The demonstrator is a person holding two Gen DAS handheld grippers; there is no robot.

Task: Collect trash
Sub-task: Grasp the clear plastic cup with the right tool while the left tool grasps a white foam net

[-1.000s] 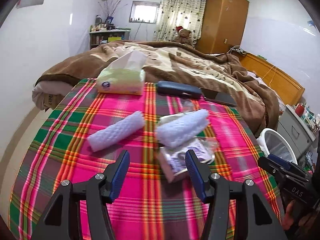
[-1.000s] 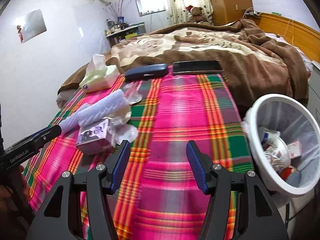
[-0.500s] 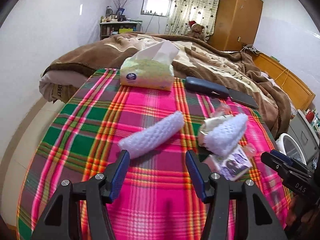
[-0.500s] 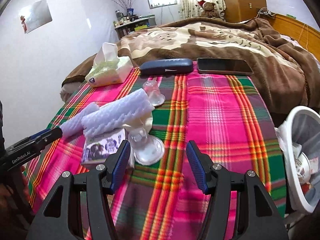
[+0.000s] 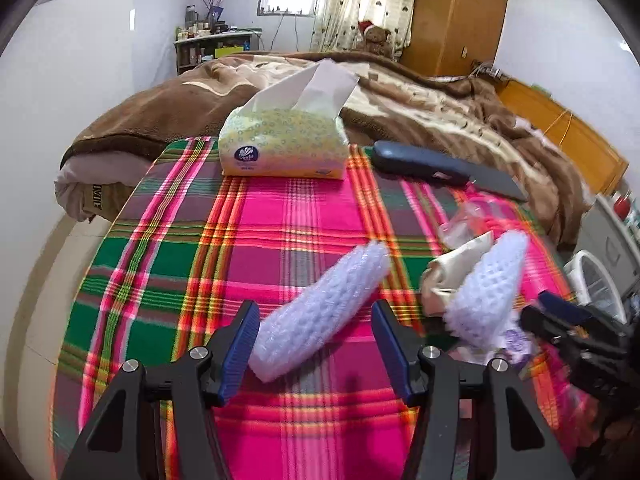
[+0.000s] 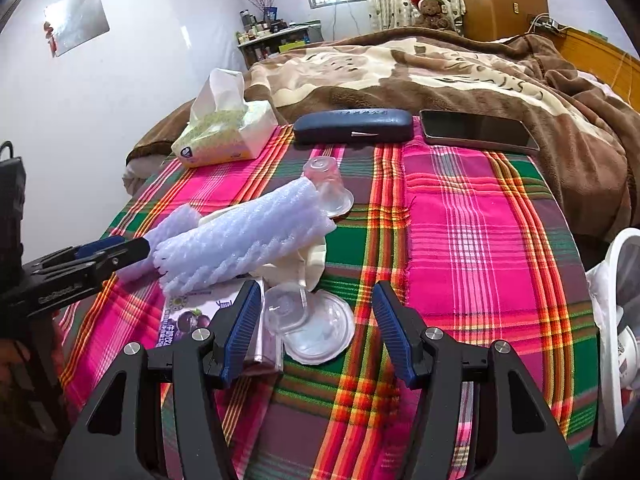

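Note:
Trash lies on a plaid tablecloth (image 5: 304, 216). A white foam net sleeve (image 5: 320, 312) lies between the open jaws of my left gripper (image 5: 316, 344), its near end between the pads. A second foam sleeve (image 6: 244, 236) lies over a cream wrapper (image 6: 308, 260) and a purple carton (image 6: 188, 316). My right gripper (image 6: 316, 328) is open around a clear plastic cup (image 6: 316, 324) lying on its side. Another clear cup (image 6: 328, 188) stands upside down behind. The white trash bin (image 6: 616, 304) is at the right edge.
A tissue pack (image 5: 284, 144), a dark blue glasses case (image 6: 354, 126) and a phone (image 6: 478, 132) lie at the table's far edge. A bed with a brown blanket (image 6: 440, 76) is behind. A white wall is to the left.
My left gripper has moved left and forward so the foam sleeve now lies between its jaws. My right gripper has swung left from the bin and closed in on the clear cup.

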